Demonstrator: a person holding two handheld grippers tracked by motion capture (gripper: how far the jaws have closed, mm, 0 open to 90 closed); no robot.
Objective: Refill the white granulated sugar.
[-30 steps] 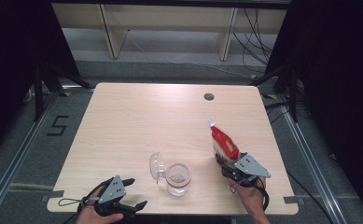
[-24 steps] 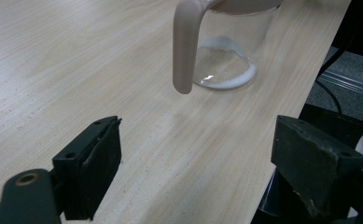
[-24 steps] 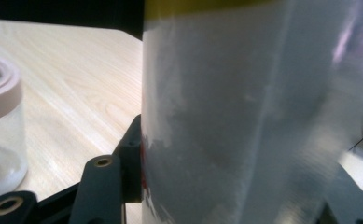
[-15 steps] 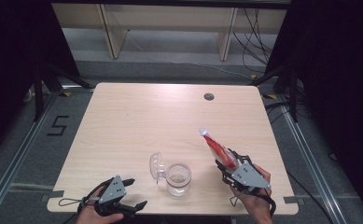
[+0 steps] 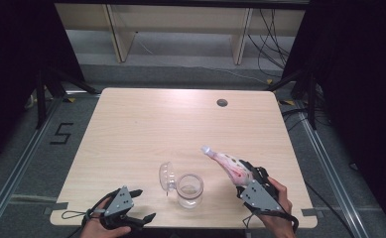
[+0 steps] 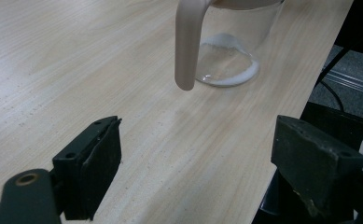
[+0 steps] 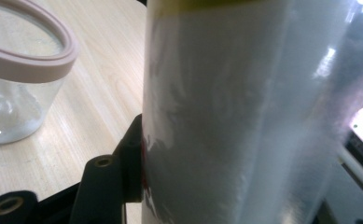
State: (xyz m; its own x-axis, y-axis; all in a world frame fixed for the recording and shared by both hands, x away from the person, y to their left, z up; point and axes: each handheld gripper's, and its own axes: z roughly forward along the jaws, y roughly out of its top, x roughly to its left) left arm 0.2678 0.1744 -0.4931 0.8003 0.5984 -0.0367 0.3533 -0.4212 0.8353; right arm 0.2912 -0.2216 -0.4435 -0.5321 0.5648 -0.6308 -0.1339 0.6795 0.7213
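Bottle (image 5: 228,165), soft plastic and probably light, sits clamped low on its body by the right gripper (image 5: 244,177) fingers, tilted neck-first toward the open glass jar (image 5: 189,190) on the tabletop (image 5: 170,124). Squeezing harder may buckle it. Left gripper (image 5: 136,203) fingers are spread, empty.

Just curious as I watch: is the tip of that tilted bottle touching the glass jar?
Apart. In the high view the bottle, clamped in the right gripper, points up and away with its tip over bare table, a plain gap from the glass jar.
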